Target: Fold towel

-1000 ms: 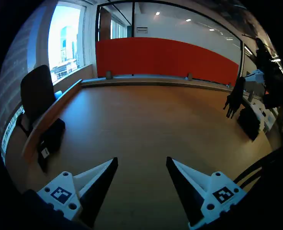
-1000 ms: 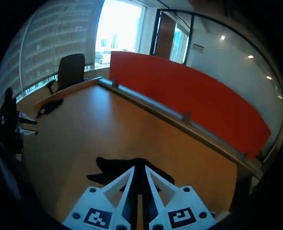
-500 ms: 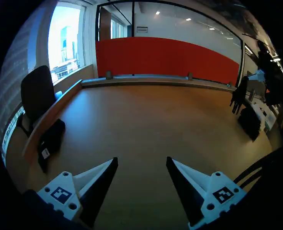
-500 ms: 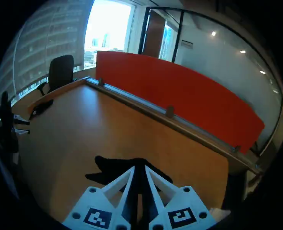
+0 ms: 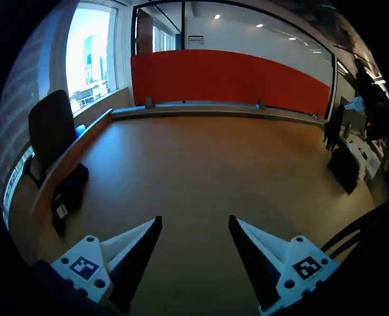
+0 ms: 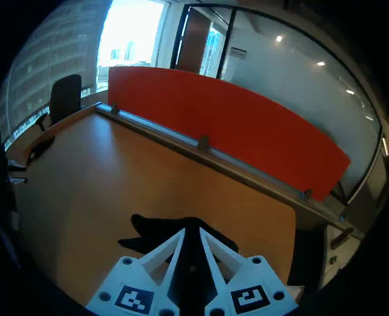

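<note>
Two fingers of the left gripper (image 5: pixel 194 217) are standing well apart in the left gripper view, hovering over bare bench (image 5: pixel 194 158) with nothing between them. This gripper is keeping the same place it had a second ago: the black chair (image 5: pixel 49 126) and the red partition (image 5: pixel 226 79) are sitting just where they were. What is changing lies far off to the right. The dark towel (image 5: pixel 332 126) is hanging in the air above the bench's right end, and it is drifting further toward the edge of the view. Its long axis is running up and down, with the loose end pointing at the bench.

In the right gripper view, the right gripper (image 6: pixel 192 230) is holding its fingers almost together, pinching a bunch of the towel (image 6: pixel 147 231). The cloth is spilling out on both sides of the fingers, more to the left, so here it is spreading crosswise to them. This view is swinging. The partition (image 6: pixel 220 121) is now crossing more of it, the chair (image 6: pixel 65 97) is sliding away to the left, and the bench's (image 6: pixel 115 174) right corner is coming in.

Judging from this, the right hand is carrying the towel through the air. No fold is begun yet, and the left gripper is waiting for a second corner.
</note>
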